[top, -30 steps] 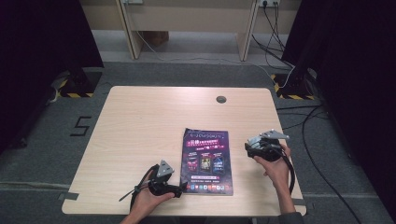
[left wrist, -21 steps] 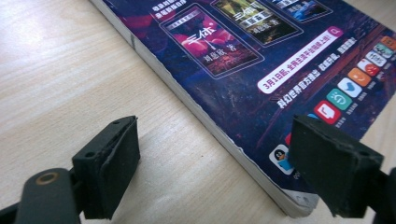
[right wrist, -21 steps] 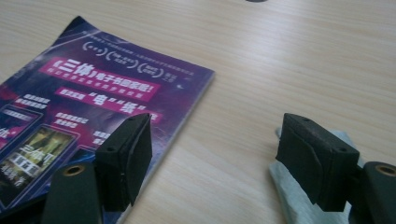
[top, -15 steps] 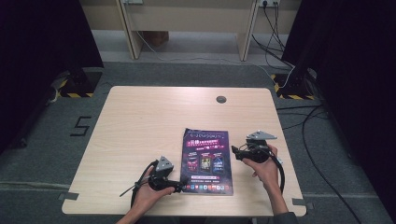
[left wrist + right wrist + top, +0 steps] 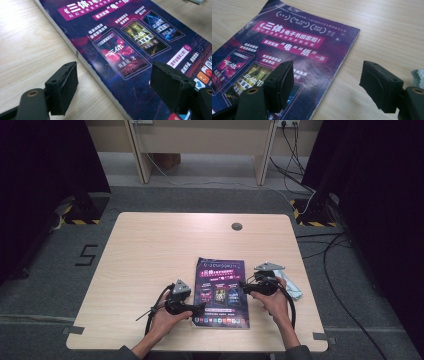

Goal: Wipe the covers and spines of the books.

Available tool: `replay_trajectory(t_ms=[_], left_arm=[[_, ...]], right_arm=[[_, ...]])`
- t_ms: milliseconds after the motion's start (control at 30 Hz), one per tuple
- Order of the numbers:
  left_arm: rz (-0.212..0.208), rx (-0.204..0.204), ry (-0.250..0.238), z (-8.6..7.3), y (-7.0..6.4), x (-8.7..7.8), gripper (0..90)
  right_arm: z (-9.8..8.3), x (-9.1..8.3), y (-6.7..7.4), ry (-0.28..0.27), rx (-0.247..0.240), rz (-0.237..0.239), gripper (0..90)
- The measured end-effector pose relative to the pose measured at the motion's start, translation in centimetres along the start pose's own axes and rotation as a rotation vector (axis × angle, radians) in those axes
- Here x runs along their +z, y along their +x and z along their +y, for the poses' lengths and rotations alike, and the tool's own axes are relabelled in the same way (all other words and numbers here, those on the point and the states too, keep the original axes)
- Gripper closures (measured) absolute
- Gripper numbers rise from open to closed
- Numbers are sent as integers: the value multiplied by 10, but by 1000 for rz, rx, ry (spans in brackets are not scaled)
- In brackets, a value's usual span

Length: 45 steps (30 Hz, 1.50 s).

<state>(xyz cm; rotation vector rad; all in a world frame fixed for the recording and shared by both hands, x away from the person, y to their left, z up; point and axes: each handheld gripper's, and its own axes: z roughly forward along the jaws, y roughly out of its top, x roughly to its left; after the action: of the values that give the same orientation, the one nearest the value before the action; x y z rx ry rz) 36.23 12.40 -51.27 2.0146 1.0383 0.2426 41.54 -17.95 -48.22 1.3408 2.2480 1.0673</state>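
While both the left gripper [image 5: 112, 95] and right gripper [image 5: 325, 86] stand open and empty, the left's jaws having just been closing somewhat, straddling the magazine [image 5: 220, 292] at its 2 side edges, it looks thin, floppy and glossy, best pinched at those edges.

A magazine [image 5: 221, 292] lies flat on the table [image 5: 150, 250], toward its near edge and a little right of the middle. The left gripper [image 5: 199, 308] sits at the magazine's near left edge, the right gripper [image 5: 244, 286] at its right edge, farther back. A cloth [image 5: 292, 287] lies just right of the right gripper. A round hole [image 5: 236, 226] lies near the far edge.
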Motion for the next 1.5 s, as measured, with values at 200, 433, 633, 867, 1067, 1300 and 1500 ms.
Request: replay_trajectory(t_ms=[200,433,633,867,1067,1300,1500], left_arm=[[7,43,35,-1,-6,2,289],[31,81,32,-3,-12,0,326],[15,90,46,-7,-16,-4,337],[16,98,66,-13,-28,-12,337],[17,96,93,-11,-27,-13,295],[-8,80,103,-11,-24,-13,284],[-11,90,102,-13,-29,-14,282]], right_arm=[[-2,4,1,11,9,4,272],[-3,4,1,18,8,8,273],[-4,3,1,21,7,6,273],[-5,3,1,31,2,9,274],[-5,4,3,38,-9,23,337],[-7,11,4,75,1,20,372],[-11,17,6,103,6,29,392]])
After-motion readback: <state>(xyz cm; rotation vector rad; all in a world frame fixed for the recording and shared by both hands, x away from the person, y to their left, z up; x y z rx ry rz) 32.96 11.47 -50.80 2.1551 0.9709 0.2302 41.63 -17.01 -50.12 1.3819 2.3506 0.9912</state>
